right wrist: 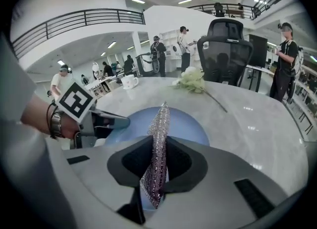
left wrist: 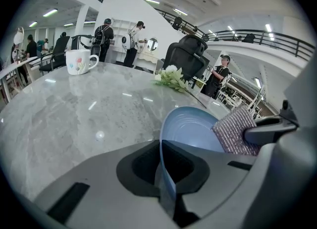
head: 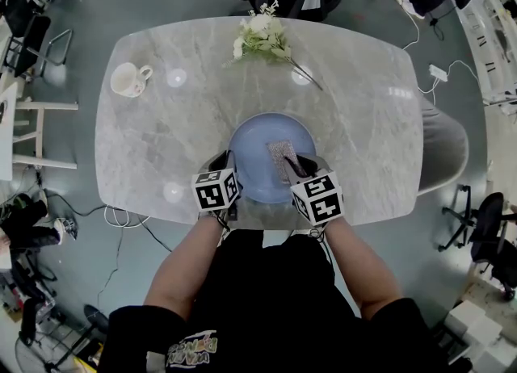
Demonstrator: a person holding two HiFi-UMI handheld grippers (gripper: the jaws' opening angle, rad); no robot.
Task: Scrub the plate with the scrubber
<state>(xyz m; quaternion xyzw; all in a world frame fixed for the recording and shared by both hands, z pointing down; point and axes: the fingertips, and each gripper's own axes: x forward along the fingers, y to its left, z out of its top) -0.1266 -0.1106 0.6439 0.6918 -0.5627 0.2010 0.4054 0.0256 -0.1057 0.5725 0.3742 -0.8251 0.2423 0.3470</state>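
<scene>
Pale blue round plate (head: 254,145): at the table's (head: 363,121) near edge. Silvery mesh scrubber (head: 281,155): over the plate's right half.

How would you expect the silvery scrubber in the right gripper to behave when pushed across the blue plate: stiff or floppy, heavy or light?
Probably thin and somewhat flexible: the scrubber shows edge-on as a narrow, slightly bent sheet in the right gripper. Likely light, since one pinch holds it out over the plate without sagging.

White mug (head: 129,79) and white flower sprig (head: 262,36) well apart on a grey marble table (head: 363,121)
</scene>
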